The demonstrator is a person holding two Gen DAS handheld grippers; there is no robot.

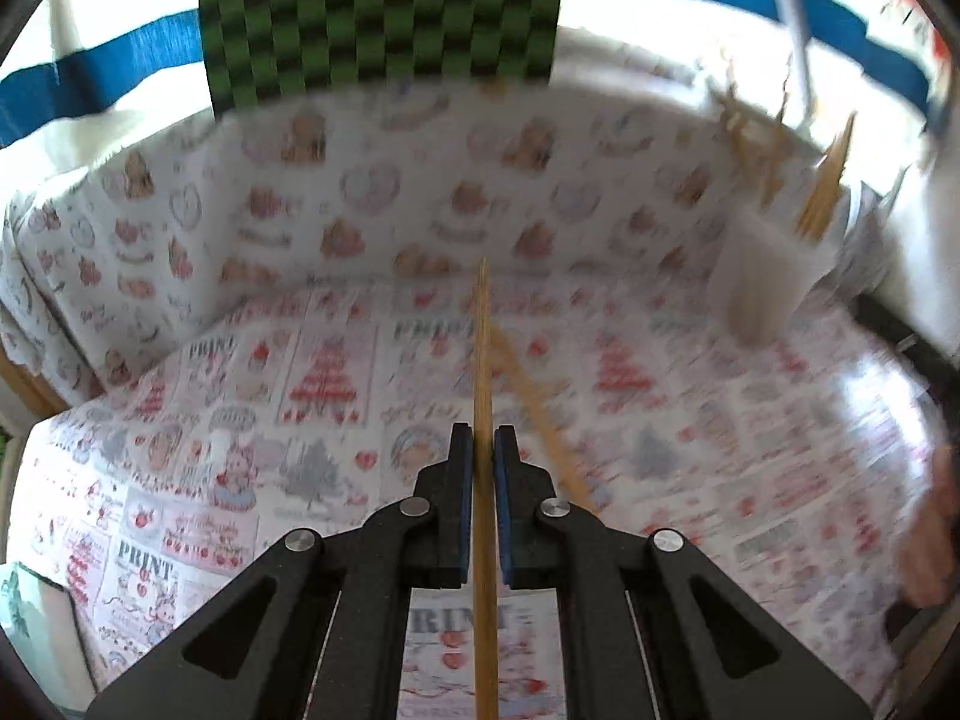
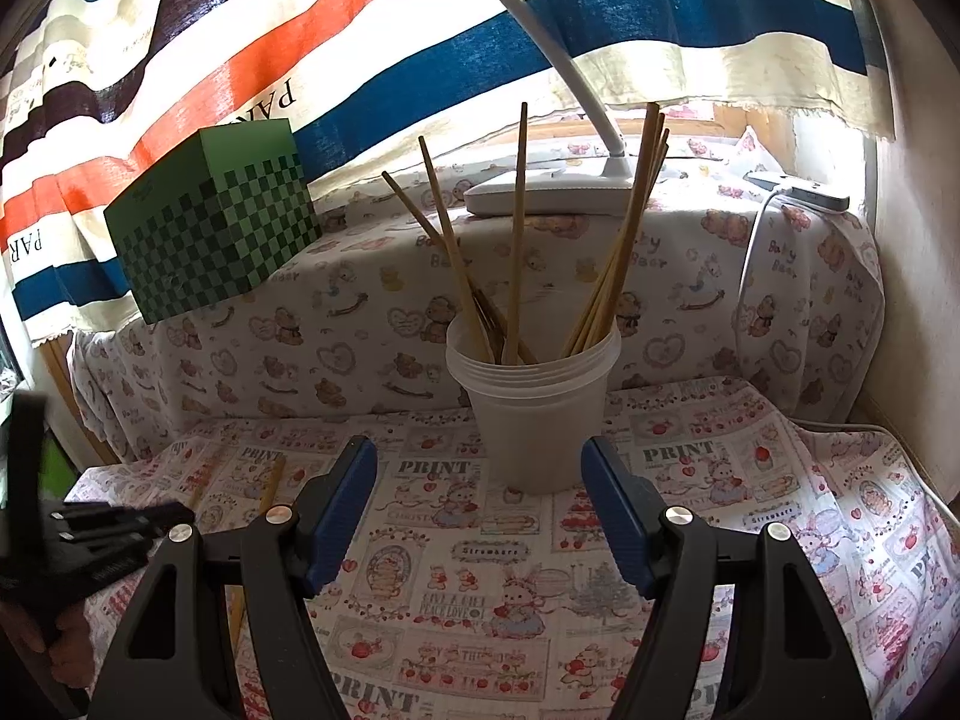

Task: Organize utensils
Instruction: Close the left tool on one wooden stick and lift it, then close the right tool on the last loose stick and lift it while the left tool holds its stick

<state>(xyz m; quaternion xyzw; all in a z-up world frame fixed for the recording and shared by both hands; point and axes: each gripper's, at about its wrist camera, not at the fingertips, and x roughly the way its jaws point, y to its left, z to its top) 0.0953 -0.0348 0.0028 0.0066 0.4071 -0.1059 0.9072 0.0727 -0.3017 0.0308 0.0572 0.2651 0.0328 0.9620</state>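
Chopstick clamped in left tongs over "PRINT" tablecloth

one cup, about ten chopsticks in it, one green box, one lamp

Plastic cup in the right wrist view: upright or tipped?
Upright. The plastic cup stands on its base on the tablecloth, mouth up, chopsticks leaning inside.

Home nook, striped curtain, teddy-print cloth, desk lamp
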